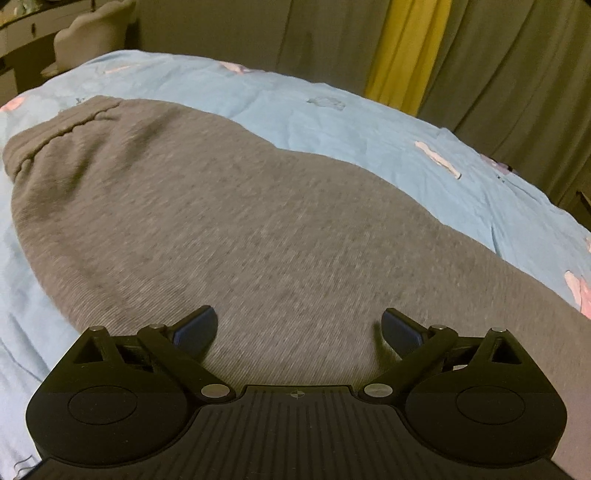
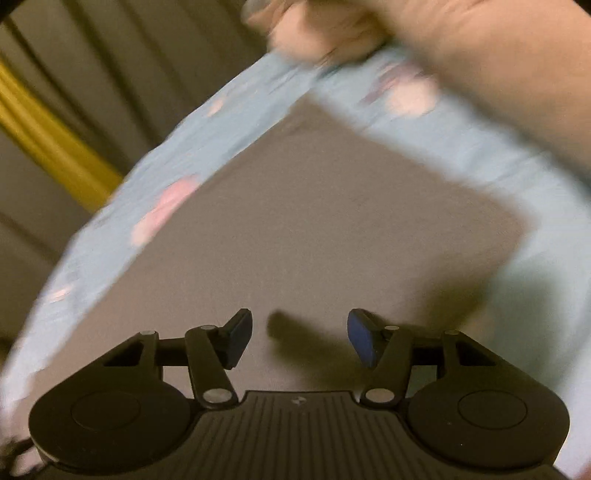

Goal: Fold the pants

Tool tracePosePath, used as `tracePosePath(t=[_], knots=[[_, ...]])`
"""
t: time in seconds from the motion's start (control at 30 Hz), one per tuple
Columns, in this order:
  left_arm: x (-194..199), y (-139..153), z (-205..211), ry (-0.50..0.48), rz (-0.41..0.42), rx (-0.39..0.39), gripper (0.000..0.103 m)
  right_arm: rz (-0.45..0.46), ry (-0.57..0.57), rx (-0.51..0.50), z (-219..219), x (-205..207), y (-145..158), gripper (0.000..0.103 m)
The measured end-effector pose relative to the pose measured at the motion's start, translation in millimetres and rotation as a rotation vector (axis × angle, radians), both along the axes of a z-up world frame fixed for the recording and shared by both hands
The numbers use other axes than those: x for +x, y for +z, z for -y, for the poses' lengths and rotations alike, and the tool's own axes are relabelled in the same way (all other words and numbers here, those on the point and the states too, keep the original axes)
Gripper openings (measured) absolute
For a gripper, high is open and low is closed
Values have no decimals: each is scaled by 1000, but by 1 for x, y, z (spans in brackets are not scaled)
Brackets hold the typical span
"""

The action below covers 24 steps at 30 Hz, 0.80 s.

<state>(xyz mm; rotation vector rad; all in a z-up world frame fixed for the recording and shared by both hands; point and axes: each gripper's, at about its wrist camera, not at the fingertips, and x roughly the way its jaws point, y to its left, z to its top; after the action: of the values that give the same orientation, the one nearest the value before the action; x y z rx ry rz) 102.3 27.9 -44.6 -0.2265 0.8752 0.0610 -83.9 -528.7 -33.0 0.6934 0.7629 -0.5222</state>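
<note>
Olive-grey curtains [image 1: 517, 74] with one yellow panel [image 1: 406, 48] hang behind a bed covered by a light blue sheet [image 1: 332, 122] printed with pink shapes. The left hand-held gripper [image 1: 299, 325] hovers just above the grey pants [image 1: 221, 221], its blue-padded fingers [image 1: 199, 325] spread wide with only flat fabric showing in the gap. The pants lie spread across the sheet, the ribbed waistband [image 1: 55, 133] at the far left of this view and the cloth running off the lower right edge. Beyond the bed's far left corner stand a pale chair back [image 1: 88, 33] and part of a desk with drawers [image 1: 22, 33].

In the right wrist view, which is blurred, the right hand-held gripper [image 2: 300, 341] is about half open, pads apart and clear of the cloth, over a straight-edged corner of the pants [image 2: 332, 221]; its fingers throw a dark shadow [image 2: 295, 336] on the fabric. Blue sheet [image 2: 517, 155] frames that corner on both sides. A bare forearm [image 2: 498, 55] crosses the upper right of the view above the sheet.
</note>
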Motion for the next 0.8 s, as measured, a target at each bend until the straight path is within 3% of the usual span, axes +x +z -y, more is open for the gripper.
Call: tracePosePath(t=[0.2,0.3,0.37,0.5,0.63,0.8], knots=[[4,-3,7,-8,-20,41,100,123,-215,39,28,-54,1,57],[3,-2,6,-5,-28,36,101,217,-304,152,48,-81,-8,58],[2,-2,5,-1,-28,24,101,211,-376,180,55,-96,-16,58],[2,-2,2,11,-30,3,101,298,-411,250,63,-114,-28,54],[3,-3,5,4,-36,22,101,337,-421,235,64,-121,-22,36],[3,-3,5,6,-37,21,101,338,-416,211,73,-113,-23,36]])
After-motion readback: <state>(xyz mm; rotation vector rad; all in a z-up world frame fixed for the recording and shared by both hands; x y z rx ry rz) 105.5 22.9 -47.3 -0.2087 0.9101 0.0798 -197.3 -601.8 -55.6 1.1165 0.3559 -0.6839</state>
